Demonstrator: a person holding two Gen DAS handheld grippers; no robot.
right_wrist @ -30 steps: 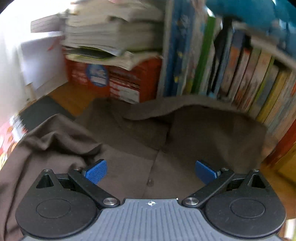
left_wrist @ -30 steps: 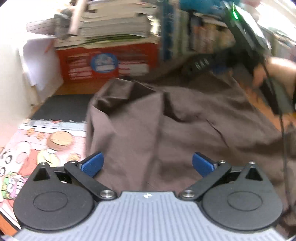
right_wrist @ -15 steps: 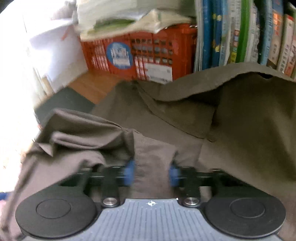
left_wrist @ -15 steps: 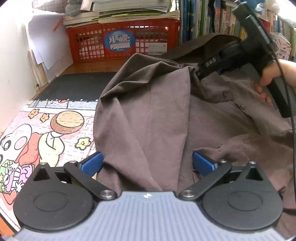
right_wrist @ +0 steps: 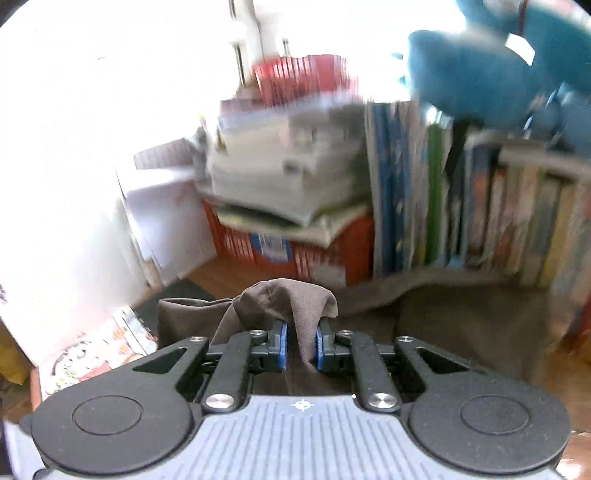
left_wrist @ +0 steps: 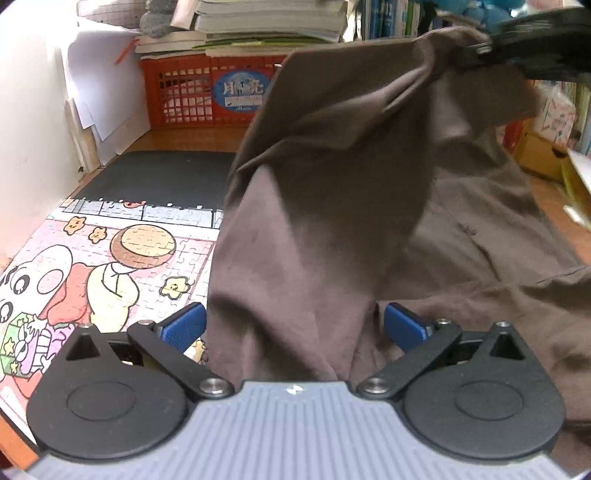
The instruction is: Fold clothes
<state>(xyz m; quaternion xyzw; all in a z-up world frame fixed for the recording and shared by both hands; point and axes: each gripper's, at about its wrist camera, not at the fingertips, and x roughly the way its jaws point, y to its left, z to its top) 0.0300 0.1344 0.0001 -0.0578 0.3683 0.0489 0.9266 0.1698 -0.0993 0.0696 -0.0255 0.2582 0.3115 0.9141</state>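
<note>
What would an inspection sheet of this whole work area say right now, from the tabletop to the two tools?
Surface: wooden tabletop, partly covered by a cartoon jigsaw puzzle and a dark mat.
Job's things: one brown shirt, part lifted, the rest lying crumpled.
Clutter: red basket under stacked books; a row of upright books; blue plush toy; cardboard box.
Grippers: left tool open, with shirt cloth between its pads; right tool shut on a fold of the shirt, holding it up.
Cables: nothing seen.
Surroundings: white wall with loose paper sheets leaning on it.
</note>
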